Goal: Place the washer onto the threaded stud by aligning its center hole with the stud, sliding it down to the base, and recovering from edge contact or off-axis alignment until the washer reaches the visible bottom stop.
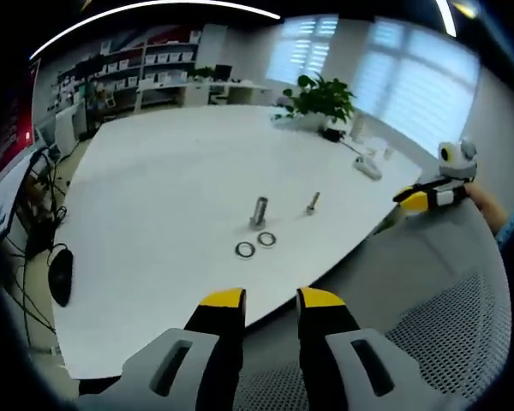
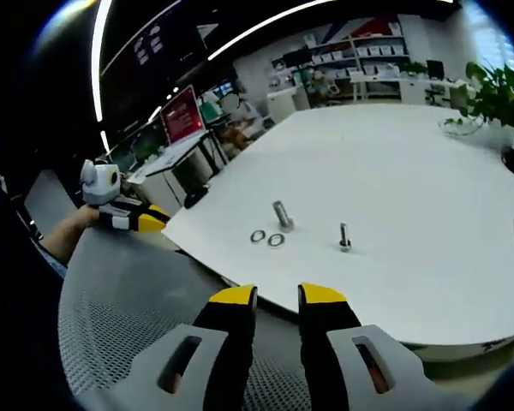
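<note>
Two metal washers (image 1: 245, 250) (image 1: 266, 239) lie flat side by side on the white table (image 1: 154, 197). Just behind them stands a thick upright threaded stud (image 1: 259, 211), with a thinner bolt (image 1: 313, 203) upright to its right. My left gripper (image 1: 271, 300) hovers off the table's near edge, open and holding nothing. The right gripper view has the washers (image 2: 258, 235) (image 2: 276, 241), stud (image 2: 282, 214) and bolt (image 2: 344, 237) ahead of my right gripper (image 2: 277, 295), which is open and holds nothing. Each gripper appears in the other's view (image 1: 411, 199) (image 2: 146, 218), off the table.
A grey mesh chair back (image 1: 445, 317) (image 2: 128, 300) lies under both grippers. A potted plant (image 1: 321, 98) and a small white object (image 1: 368, 167) sit at the table's far side. A dark mouse (image 1: 60, 274) and cables hang at the left. Shelves and a red monitor (image 2: 182, 111) stand beyond.
</note>
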`<state>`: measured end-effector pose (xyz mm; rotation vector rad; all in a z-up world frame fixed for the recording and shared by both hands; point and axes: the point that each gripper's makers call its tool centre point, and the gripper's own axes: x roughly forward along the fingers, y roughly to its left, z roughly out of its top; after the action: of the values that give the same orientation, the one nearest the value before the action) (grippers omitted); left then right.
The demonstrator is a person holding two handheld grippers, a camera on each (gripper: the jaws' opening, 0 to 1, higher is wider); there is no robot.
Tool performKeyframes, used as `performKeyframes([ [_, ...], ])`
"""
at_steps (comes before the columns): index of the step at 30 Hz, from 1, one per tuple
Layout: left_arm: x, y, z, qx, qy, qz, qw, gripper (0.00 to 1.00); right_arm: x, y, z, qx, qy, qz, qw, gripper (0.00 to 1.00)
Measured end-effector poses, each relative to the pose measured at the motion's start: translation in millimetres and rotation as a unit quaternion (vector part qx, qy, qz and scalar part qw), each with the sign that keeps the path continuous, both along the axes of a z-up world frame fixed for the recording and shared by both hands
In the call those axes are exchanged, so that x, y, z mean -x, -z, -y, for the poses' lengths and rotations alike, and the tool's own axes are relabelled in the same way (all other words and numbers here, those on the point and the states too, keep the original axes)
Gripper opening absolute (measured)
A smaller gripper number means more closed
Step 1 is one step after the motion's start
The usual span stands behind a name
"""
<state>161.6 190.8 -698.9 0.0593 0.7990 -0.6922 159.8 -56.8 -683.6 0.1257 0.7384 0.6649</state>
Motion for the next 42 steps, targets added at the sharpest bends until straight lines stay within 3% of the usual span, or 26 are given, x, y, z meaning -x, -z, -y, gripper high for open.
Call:
performKeyframes([
  [4, -6.8, 0.6, 3, -0.058, 0.08, 0.008, 0.995, 0.23, 0, -1.2, 0, -0.005, 0.0, 0.003, 1.0, 0.22],
  [6, -20.3, -4.7, 0, -0.082, 0.097, 0.016, 0.9918, 0.22, -1, -1.1, 1, -0.004, 0.0, 0.004, 1.0, 0.22],
  [13, -65.4, -26.1, 8, -0.081, 0.111, 0.039, 0.9897, 0.22, -1, 1.6, 3, 0.002, 0.008, -0.003, 1.0, 0.22],
  [17, -67.7, -34.9, 9, -0.071, 0.106, 0.05, 0.9905, 0.22, 0, 3.2, 3, 0.008, 0.005, -0.008, 0.9999, 0.22],
  [21, -65.3, -35.1, -3, -0.068, 0.094, 0.065, 0.9911, 0.21, 0, 4.8, 3, 0.016, 0.003, -0.01, 0.9998, 0.21],
  [25, -63.4, -18.3, -16, -0.075, 0.094, 0.045, 0.9917, 0.2, 2, 7.0, 3, 0.021, 0.008, -0.017, 0.9996, 0.2],
  [30, -69.4, 1.4, -9, -0.096, 0.133, 0.016, 0.9864, 0.18, 5, 10.6, 1, 0.027, -0.012, -0.027, 0.9992, 0.2],
  [33, -76.5, 17.5, -1, -0.121, 0.175, 0.004, 0.9771, 0.19, 2, 8.3, 3, 0.02, -0.004, -0.02, 0.9996, 0.2],
  [36, -84.8, 46.4, 13, -0.157, 0.228, -0.023, 0.9607, 0.19, 2, 8.6, 4, 0.019, 0.006, -0.021, 0.9996, 0.2],
  [40, -94.1, 79.1, 26, -0.19, 0.264, -0.053, 0.9441, 0.21, 2, 7.8, 4, 0.017, 0.009, -0.02, 0.9996, 0.2],
  [42, -98.3, 90.2, 37, -0.187, 0.268, -0.06, 0.9433, 0.2, 3, 7.8, 3, 0.017, 0.005, -0.021, 0.9996, 0.2],
])
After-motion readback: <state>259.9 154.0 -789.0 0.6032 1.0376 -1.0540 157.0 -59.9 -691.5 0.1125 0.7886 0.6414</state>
